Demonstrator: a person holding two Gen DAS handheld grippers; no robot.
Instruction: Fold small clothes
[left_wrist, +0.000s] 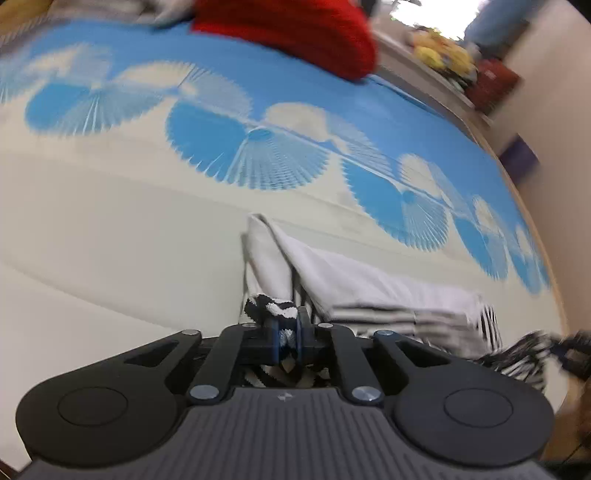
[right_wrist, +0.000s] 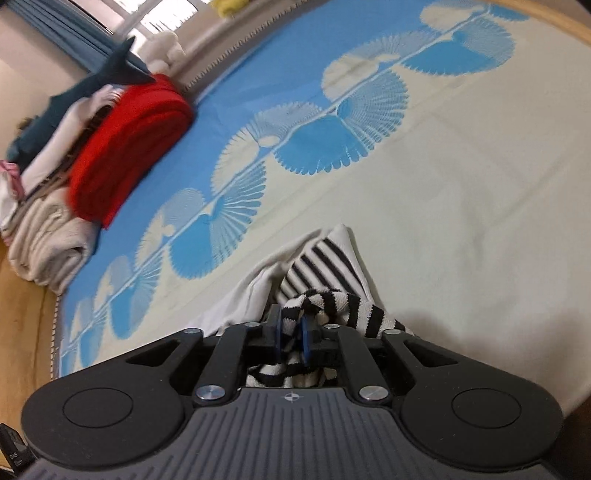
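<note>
Both clamped on the striped garment (left_wrist: 369, 291): left hand-held gripper (left_wrist: 287, 334), right hand-held gripper (right_wrist: 292, 334). Soft, light, droopy (pinch corners, keep tension).

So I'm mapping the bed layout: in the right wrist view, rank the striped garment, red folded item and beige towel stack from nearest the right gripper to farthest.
1. Striped garment, clamped in the right gripper.
2. Beige towel stack, far left, at the bed's edge.
3. Red folded item, upper left; close to the towels, hard to separate.

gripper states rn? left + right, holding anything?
Left gripper: closed on the striped garment.
Right gripper: closed on the same striped garment, at another edge.
</note>
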